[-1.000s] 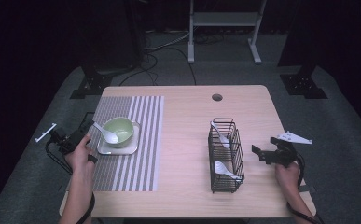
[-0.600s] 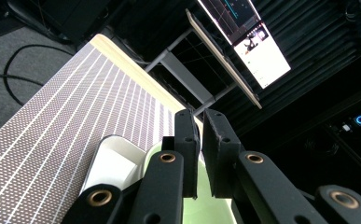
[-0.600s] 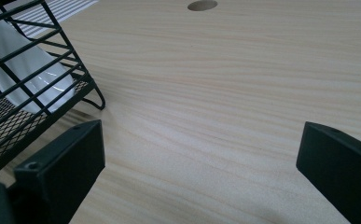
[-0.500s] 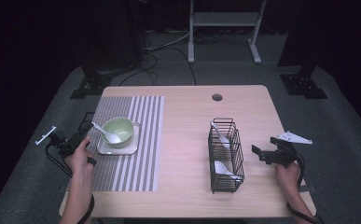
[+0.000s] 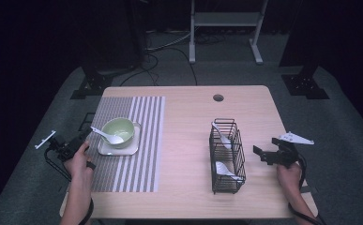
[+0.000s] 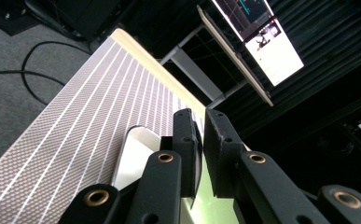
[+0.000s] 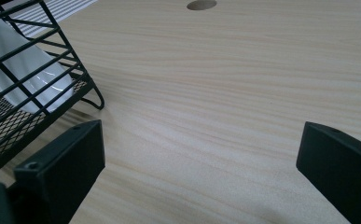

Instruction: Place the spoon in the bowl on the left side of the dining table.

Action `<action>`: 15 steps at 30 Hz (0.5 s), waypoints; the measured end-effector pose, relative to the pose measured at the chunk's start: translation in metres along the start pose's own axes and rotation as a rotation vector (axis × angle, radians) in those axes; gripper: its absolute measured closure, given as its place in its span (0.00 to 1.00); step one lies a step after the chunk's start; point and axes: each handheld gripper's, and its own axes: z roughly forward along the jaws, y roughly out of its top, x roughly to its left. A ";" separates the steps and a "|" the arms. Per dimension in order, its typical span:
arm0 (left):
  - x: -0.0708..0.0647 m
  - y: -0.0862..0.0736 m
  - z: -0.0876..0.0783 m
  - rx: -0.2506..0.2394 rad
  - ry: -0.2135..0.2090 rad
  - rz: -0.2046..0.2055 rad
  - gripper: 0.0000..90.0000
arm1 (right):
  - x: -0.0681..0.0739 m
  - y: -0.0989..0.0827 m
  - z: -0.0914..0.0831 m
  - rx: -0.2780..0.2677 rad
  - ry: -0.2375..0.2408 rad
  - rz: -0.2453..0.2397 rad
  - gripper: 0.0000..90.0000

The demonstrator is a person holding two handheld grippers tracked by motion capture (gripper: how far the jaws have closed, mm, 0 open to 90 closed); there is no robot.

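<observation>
A: We see our left claw pinched on the white spoon's handle; its scoop rests ahead in the green bowl.

B: Our right claw gapes, the wire basket just beside it.

Dark lab: black foam walls, monitor.

Spoon in bowl on mat at left; right, rack with perhaps two spoons.

Black tongs nearly closed above white plate, striped placemat alongside.
</observation>
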 end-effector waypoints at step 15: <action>0.008 -0.008 -0.007 0.025 0.018 0.029 0.88 | -0.001 0.000 0.000 -0.003 0.006 0.007 0.00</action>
